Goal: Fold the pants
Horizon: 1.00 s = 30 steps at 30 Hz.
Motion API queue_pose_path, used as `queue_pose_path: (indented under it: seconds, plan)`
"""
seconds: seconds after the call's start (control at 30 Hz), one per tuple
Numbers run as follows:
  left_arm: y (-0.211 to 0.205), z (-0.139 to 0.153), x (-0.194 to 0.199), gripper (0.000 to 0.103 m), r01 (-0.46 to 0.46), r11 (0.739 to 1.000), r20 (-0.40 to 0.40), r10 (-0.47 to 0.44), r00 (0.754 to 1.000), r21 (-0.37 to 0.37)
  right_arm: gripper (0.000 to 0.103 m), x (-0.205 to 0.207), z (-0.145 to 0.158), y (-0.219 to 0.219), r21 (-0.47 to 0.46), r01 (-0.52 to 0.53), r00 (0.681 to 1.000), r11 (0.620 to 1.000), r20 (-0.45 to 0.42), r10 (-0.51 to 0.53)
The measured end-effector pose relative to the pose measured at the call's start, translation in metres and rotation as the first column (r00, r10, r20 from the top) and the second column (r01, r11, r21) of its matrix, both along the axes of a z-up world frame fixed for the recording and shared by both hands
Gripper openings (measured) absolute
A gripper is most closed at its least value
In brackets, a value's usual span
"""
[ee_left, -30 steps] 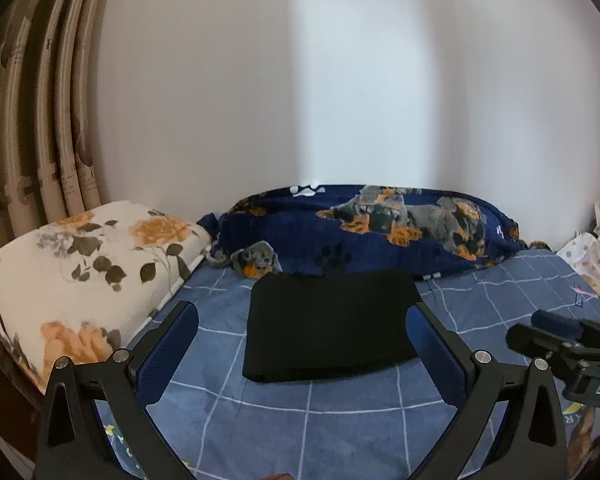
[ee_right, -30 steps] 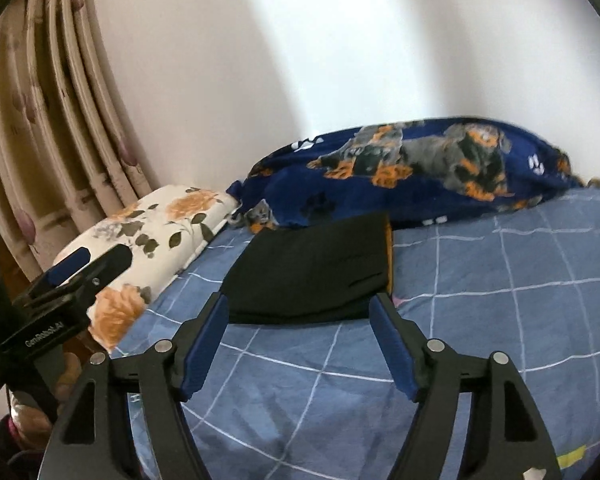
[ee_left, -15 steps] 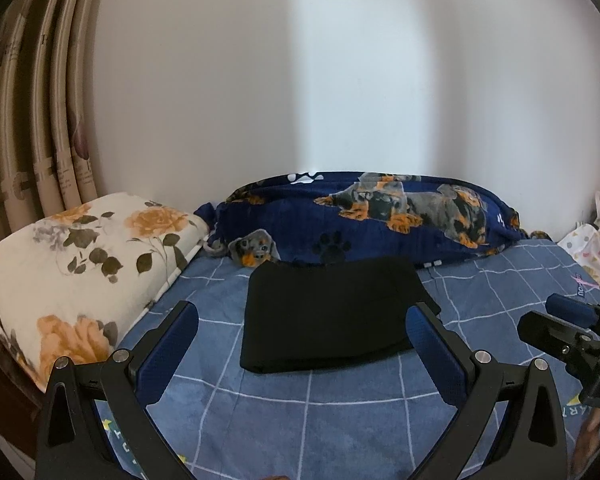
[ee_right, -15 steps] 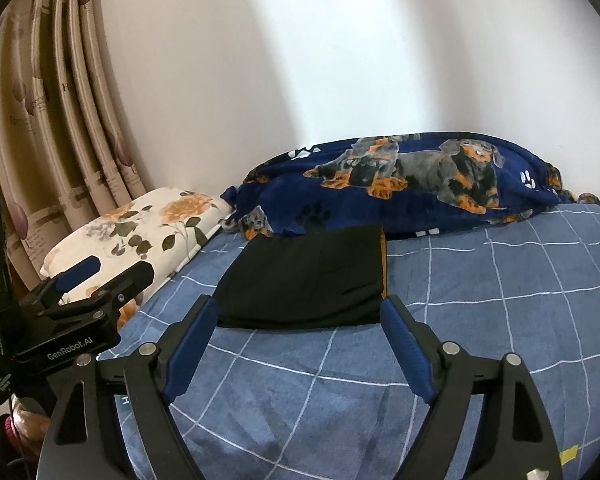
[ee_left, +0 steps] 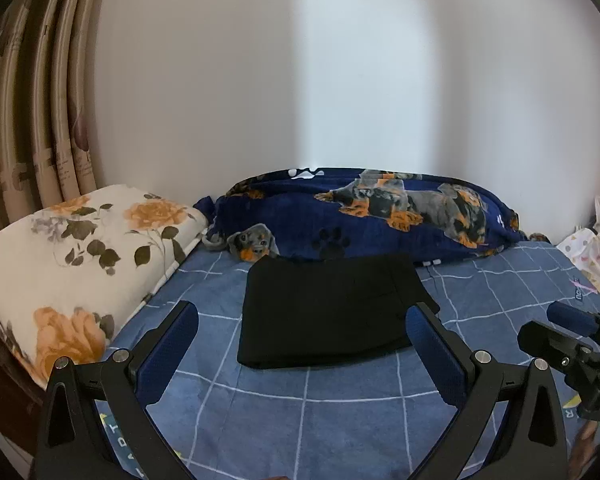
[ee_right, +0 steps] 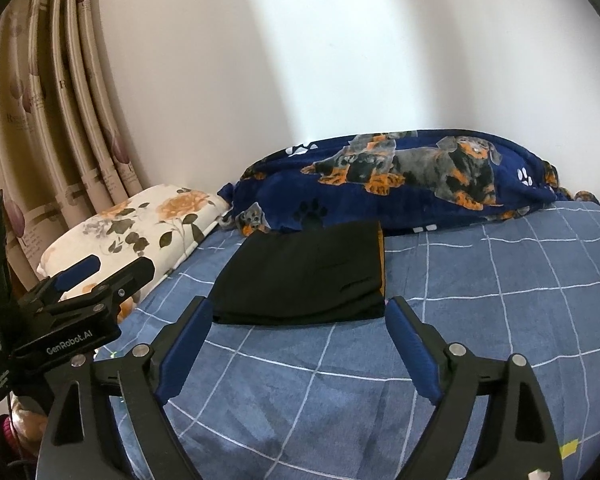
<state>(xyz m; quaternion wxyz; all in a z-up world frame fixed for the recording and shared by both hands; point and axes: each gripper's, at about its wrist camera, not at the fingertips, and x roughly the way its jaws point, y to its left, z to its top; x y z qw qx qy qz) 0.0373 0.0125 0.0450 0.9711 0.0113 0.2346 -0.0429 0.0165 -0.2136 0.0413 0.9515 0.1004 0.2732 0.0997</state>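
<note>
Lying folded on the blue checked bedsheet (ee_left: 340, 412), black pants (ee_left: 332, 312); both hand-held grippers gape empty.

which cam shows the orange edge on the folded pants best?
Right wrist. There the pants show a thin orange strip running down their right edge, seen side-on. The left wrist view shows the pants more squarely from the front, all black, with no orange visible.

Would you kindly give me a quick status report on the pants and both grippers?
Left gripper open, empty. Right gripper open, empty. Pants folded flat on the bed, untouched. Nothing in the way.
</note>
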Motion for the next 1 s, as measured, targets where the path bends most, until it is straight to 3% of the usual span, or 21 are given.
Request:
queue_pose_path:
  seconds: [1.0]
  plan:
    - [0.0018,-0.0046,0.0023,0.103,0.012,1.000,-0.017,-0.013,1.000,-0.016,0.088,0.0042,-0.0101,-0.0044,0.015,-0.005,0.999,1.000,-0.034,0.005]
